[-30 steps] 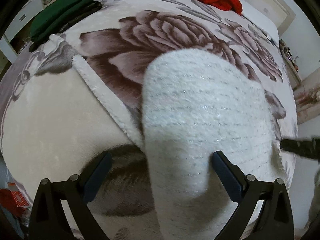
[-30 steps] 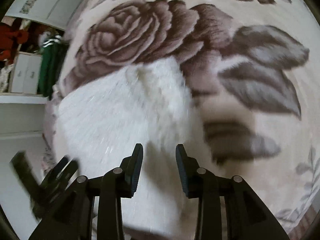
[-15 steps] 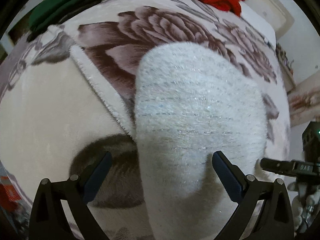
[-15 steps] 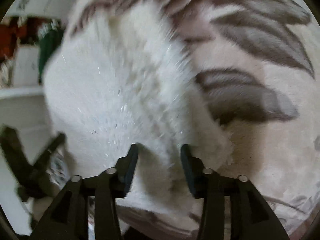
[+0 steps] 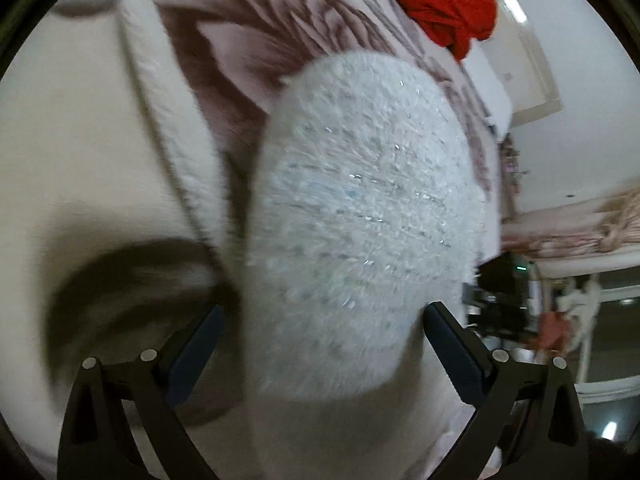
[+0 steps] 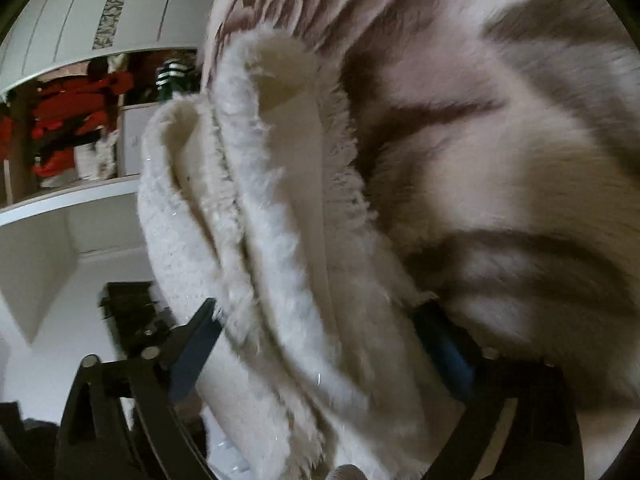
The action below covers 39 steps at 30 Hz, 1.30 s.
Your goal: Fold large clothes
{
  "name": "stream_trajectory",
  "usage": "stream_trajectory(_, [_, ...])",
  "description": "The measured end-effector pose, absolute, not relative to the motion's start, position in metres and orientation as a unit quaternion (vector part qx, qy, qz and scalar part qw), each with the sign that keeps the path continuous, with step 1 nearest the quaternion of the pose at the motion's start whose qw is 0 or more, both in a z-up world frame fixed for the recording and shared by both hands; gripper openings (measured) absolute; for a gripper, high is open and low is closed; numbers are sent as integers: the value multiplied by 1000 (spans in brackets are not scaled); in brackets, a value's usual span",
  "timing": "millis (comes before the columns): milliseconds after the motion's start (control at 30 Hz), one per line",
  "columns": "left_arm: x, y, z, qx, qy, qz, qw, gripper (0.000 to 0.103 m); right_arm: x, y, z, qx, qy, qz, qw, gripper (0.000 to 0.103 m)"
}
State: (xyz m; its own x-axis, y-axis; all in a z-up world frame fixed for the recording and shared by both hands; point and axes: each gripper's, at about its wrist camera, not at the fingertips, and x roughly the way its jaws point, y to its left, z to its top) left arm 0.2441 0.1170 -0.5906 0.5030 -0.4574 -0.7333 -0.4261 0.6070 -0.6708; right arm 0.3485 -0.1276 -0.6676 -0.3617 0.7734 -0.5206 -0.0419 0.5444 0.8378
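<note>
A white fluffy sweater [image 5: 360, 200] lies folded on a floral blanket [image 5: 80, 160]. My left gripper [image 5: 324, 320] is open just above it, with the near end of the sweater between its wide-set fingers and not pinched. In the right wrist view, the sweater's folded layers [image 6: 272, 200] show edge-on, stacked against the blanket [image 6: 500, 160]. My right gripper [image 6: 320, 320] is low at that edge. Its jaws are opening wide, the layers lie between them, and the pads do not press on the fabric.
A red garment [image 5: 448, 0] lies at the far end of the bed. The bed's right edge drops beside the sweater, with a dark device [image 5: 500, 296] there. Shelves with red clothes [image 6: 68, 120] and a green striped garment [image 6: 172, 76] stand to the left.
My right gripper dropped to the sweater's edge and its jaws spread from narrow to wide. My left gripper sank closer to the sweater and tilted, staying open.
</note>
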Motion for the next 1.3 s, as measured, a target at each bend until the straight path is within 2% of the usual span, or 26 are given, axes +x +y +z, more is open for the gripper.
stream_trajectory(67, [252,114,-596,-448,488,-30,749,99,349,-119,-673,253,724,414,491,102])
stream_trajectory(200, [264,110,-588,-420,467,-49,777,83,354,-106,-678,243,730,427,475,102])
stream_trajectory(267, [267,111,-584,-414,459,-58,784,80,356,-93,-681,241,733,425,474,101])
stream_trajectory(333, [268,116,-583,-420,456,-63,782,79,353,-84,-681,244,730,427,474,99])
stream_trajectory(367, [269,120,-583,-424,457,-67,779,79,352,-79,-681,249,729,429,472,93])
stream_trajectory(433, [272,126,-586,-428,460,-76,774,79,343,-74,-677,270,724,433,465,89])
stream_trajectory(567, [279,149,-594,-429,477,-107,760,79,323,-63,-678,308,733,431,426,89])
stream_trajectory(700, [291,149,-600,-425,500,-146,740,83,318,-69,-692,308,735,400,454,89])
stream_trajectory(767, [296,147,-601,-428,506,-154,733,83,318,-67,-696,311,728,400,461,93])
stream_trajectory(867, [297,142,-590,-411,503,-151,745,83,316,-62,-697,329,721,389,470,92])
stream_trajectory(900, [294,142,-588,-406,501,-151,749,79,317,-62,-696,328,718,386,477,91])
stream_trajectory(967, [293,140,-580,-396,499,-150,756,75,313,-58,-686,329,710,376,496,72])
stream_trajectory(1067, [298,137,-570,-388,499,-156,759,73,305,-58,-668,336,695,366,520,61])
stream_trajectory(1300, [331,138,-546,-359,496,-179,770,73,290,-73,-633,385,659,351,543,53])
